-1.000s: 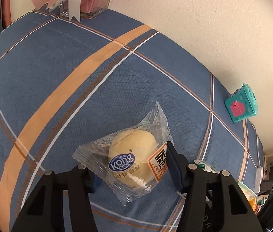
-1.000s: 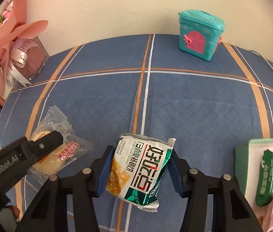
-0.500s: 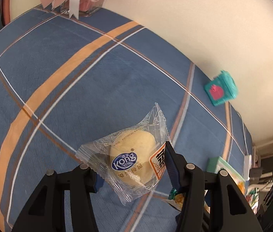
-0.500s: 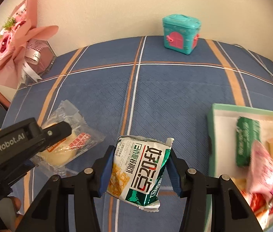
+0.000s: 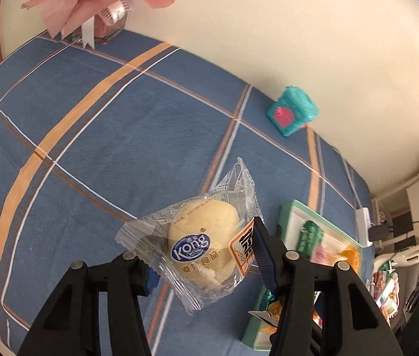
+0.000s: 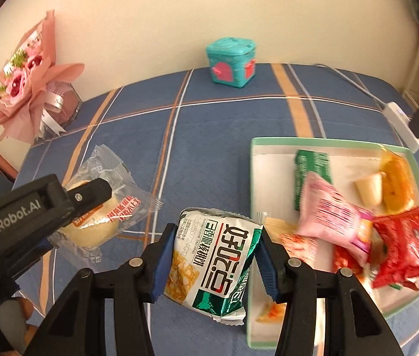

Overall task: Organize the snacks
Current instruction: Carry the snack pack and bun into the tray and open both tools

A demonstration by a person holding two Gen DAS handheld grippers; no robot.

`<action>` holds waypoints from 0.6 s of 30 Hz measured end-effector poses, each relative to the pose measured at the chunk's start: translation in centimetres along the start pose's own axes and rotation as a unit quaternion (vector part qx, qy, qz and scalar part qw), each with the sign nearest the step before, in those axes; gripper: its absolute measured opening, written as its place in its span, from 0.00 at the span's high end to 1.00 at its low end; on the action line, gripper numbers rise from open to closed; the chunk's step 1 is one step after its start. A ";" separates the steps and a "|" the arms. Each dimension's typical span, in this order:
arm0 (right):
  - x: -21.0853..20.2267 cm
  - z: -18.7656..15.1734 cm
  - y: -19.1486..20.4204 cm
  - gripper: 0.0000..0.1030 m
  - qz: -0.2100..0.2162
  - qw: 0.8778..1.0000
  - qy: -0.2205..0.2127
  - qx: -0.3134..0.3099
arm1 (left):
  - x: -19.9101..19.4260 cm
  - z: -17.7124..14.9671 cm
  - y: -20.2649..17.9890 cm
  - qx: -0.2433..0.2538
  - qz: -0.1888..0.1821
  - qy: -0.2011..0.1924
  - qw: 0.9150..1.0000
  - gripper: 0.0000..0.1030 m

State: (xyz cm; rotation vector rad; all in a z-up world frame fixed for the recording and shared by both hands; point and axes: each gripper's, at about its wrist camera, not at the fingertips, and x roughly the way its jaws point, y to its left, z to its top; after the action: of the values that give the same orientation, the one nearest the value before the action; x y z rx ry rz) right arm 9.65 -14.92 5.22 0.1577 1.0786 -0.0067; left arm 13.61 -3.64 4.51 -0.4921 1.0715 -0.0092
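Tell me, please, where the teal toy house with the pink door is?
The teal toy house stands by the wall at the blue tablecloth's far edge, centre in the right wrist view.

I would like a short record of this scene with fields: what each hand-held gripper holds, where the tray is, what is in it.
left hand-held gripper: shut on bun in clear wrapper
right hand-held gripper: shut on green-and-white snack packet
tray: on blue plaid cloth, right of both snacks
tray contents: green packet, pink packet, red packets, others
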 end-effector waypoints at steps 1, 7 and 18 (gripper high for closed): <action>-0.4 -0.1 -0.5 0.48 -0.001 1.000 -0.001 0.005 | -0.2 -0.2 -0.3 0.003 -0.004 0.000 1.000 0.46; -2.6 -0.4 -4.0 0.48 -0.002 0.999 -0.014 0.037 | -0.2 -1.0 -1.6 0.012 -0.011 0.005 1.000 0.46; -3.3 -0.3 -12.2 0.48 -0.027 0.991 -0.014 0.130 | 0.4 -3.0 -7.2 0.078 -0.025 0.026 0.996 0.46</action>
State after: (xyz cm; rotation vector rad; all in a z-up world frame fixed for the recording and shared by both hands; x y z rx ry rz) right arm 6.84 -27.19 6.49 0.3615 1.0512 -0.1977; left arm 12.91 -11.28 5.85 -0.3787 1.0991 -0.1486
